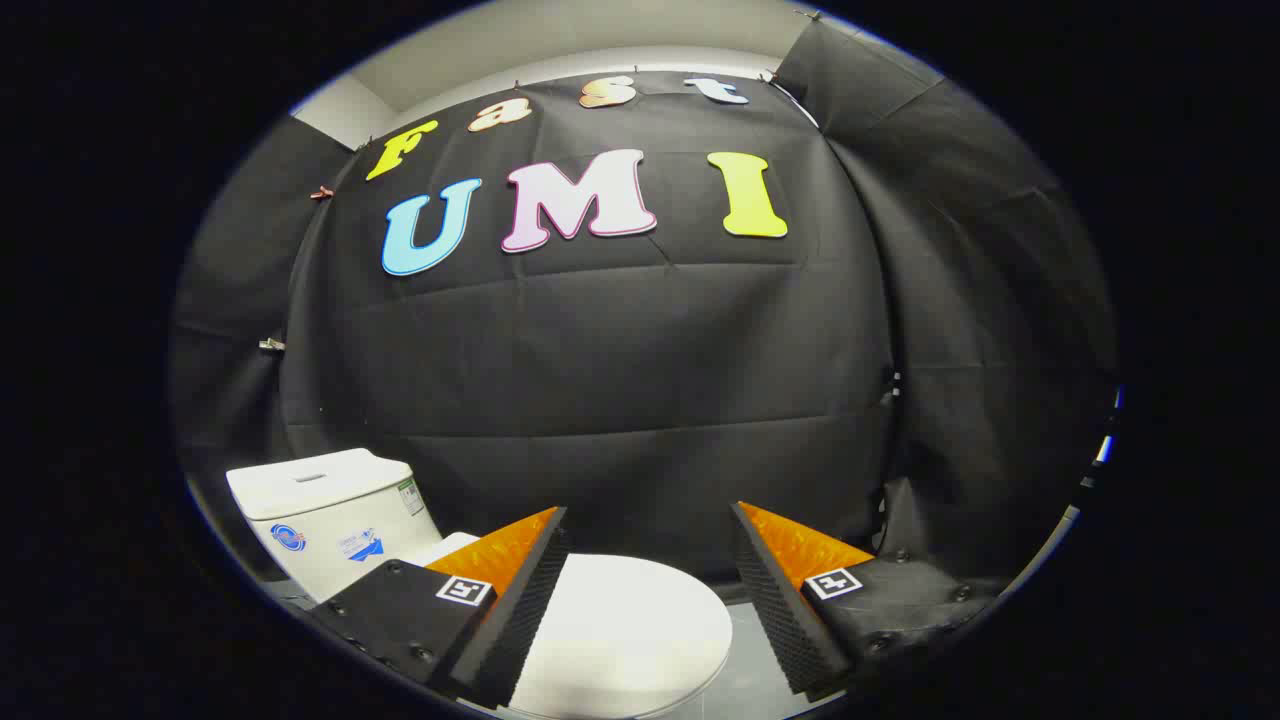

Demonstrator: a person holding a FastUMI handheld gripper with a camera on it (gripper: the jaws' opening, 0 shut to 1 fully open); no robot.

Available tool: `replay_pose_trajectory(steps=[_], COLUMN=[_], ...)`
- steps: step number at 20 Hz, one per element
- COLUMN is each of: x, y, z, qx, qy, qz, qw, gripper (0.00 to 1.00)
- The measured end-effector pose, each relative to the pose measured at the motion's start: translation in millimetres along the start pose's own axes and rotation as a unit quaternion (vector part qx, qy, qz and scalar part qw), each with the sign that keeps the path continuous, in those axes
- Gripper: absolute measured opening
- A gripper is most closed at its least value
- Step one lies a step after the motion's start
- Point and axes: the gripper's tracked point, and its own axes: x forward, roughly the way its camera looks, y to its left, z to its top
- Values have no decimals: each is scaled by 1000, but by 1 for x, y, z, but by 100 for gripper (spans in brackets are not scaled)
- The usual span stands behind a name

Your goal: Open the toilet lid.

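**Gripper spread above a lid that is not yet raised**

Gripper (648, 590) of mine hangs with its two fingers set wide apart at the bottom of the frame, and nothing is held between them. One finger (520, 610) stands at lower left of centre, the other at lower right, and neither touches anything that I can see.

Between the fingers and just below them lies the toilet lid (625, 630), white, smooth and rounded, flat down on the bowl. Its front curve runs toward the lower right finger; its rear end passes behind the lower left finger, so I cannot see the hinge. I judge the task barely begun: the lid is closed, I have no hold on it, and all the lifting is left. To my mind the next thing is to bring a finger under the lid's front edge, which looks thin and glossy and may slip.

At lower left of the frame, beyond the left finger, stands the toilet's tank (325, 515), white, with its own flat cover and some stickers on its face.

Under the lid's right side a strip of pale grey floor (745, 660) shows. Behind everything the black cloth wall (620, 400) hangs in folds across the middle of the frame, and a light ceiling (600, 35) shows over it at the top.
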Motion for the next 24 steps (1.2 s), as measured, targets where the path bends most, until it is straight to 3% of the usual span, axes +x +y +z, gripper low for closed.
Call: replay_pose_trajectory(steps=[24], x=[0], y=[5], z=[0], qx=[-7], qy=[0], qz=[10], qw=[1000], gripper=[97])
